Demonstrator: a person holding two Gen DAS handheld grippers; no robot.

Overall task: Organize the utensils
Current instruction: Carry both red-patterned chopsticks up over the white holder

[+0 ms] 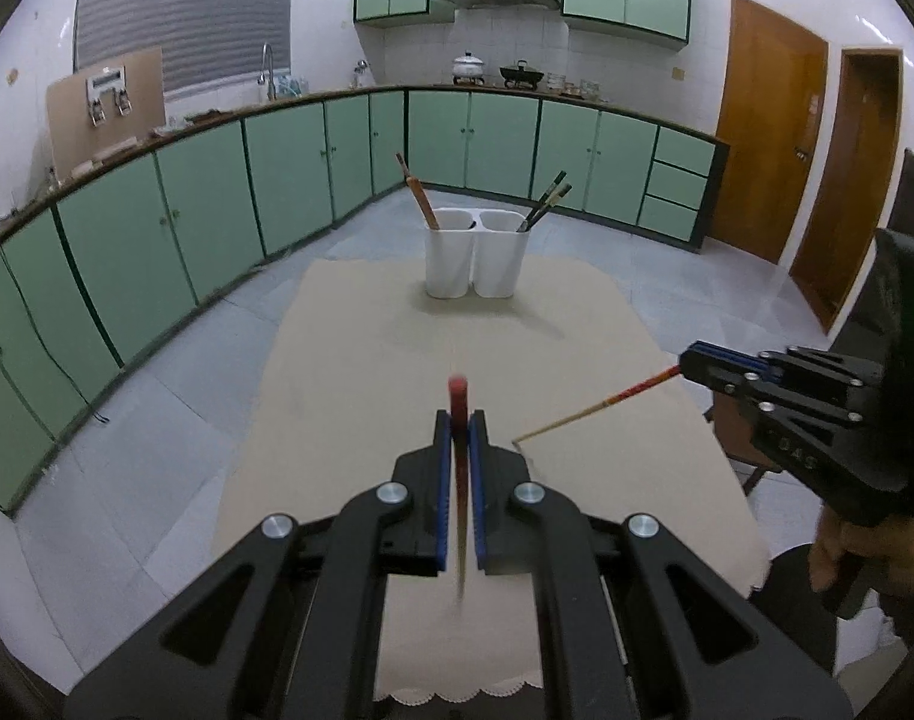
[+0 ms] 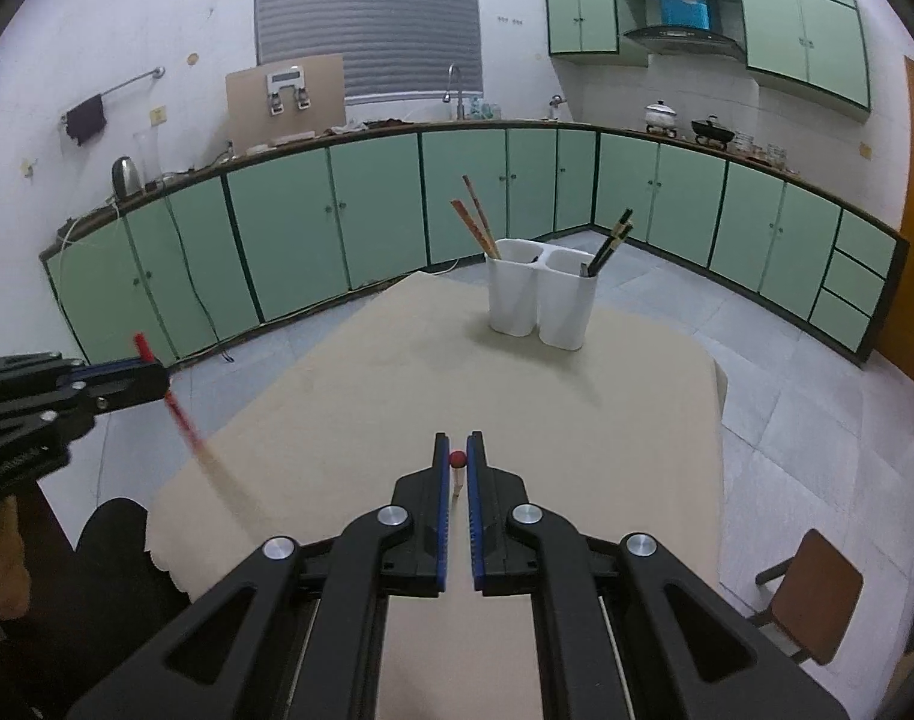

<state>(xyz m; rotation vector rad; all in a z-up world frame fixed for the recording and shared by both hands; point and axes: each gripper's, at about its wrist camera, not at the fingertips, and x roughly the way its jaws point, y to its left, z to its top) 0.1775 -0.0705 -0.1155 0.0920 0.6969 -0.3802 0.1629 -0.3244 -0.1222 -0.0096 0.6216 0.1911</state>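
Chopsticks, one per claw. Left claw (image 1: 461,420) clamped on red-ended chopstick (image 1: 460,402): long axis steep, red end up and slightly fwd, pale tip slanting down toward holder of rig, blurred; from right wrist view (image 2: 183,420), red end up-left, pale tip down-right over table (image 2: 607,408) edge. Right claw (image 2: 457,444) clamped on second chopstick (image 1: 601,405): near red end, long axis roughly level, pale tip pointing left toward left claw, just above table cloth; seen end-on in own view as red dot betw. fingers. White two-cup holder (image 1: 476,261) upright at far end of table; left cup w/ two red-brown chopsticks (image 2: 478,222) leaning left, right cup w/ dark chopsticks (image 2: 613,243) leaning right.
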